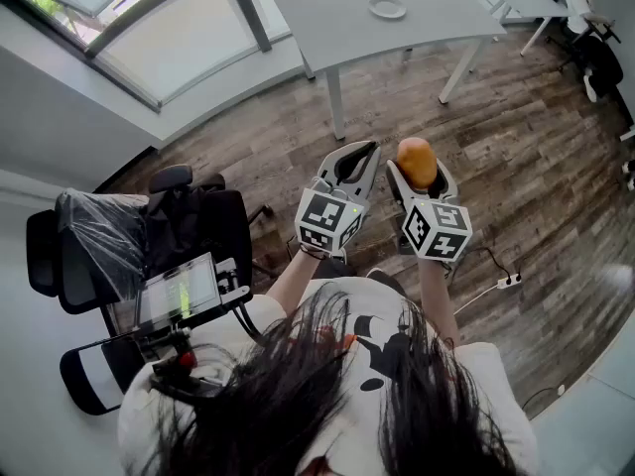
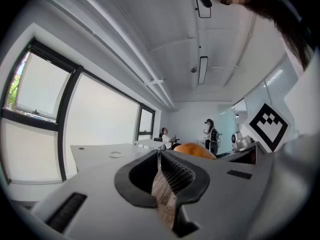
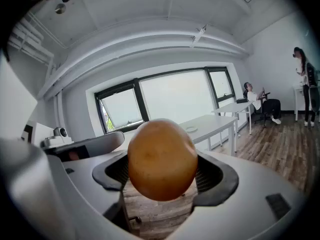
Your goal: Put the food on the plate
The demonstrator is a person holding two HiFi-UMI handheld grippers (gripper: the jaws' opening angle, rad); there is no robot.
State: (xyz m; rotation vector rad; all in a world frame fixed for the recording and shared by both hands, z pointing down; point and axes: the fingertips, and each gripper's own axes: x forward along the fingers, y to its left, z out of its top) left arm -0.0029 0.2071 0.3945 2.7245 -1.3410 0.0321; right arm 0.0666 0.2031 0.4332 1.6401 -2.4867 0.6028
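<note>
A round orange-brown potato [image 1: 417,162] sits between the jaws of my right gripper [image 1: 419,170], which is shut on it and held in the air over the wooden floor. In the right gripper view the potato [image 3: 162,159] fills the gap of that gripper [image 3: 162,170]. My left gripper [image 1: 363,153] hangs just to its left with jaws shut and nothing in them; its own view shows the gripper [image 2: 160,158] with pads pressed together and the potato [image 2: 195,150] beside it. The white plate [image 1: 387,8] lies far ahead on a grey table [image 1: 437,23].
A black office chair [image 1: 129,246] wrapped in plastic stands at the left, with a phone rig beside it. A white power strip [image 1: 509,280] and its cable lie on the floor at the right. A person [image 1: 578,0] sits at a far table.
</note>
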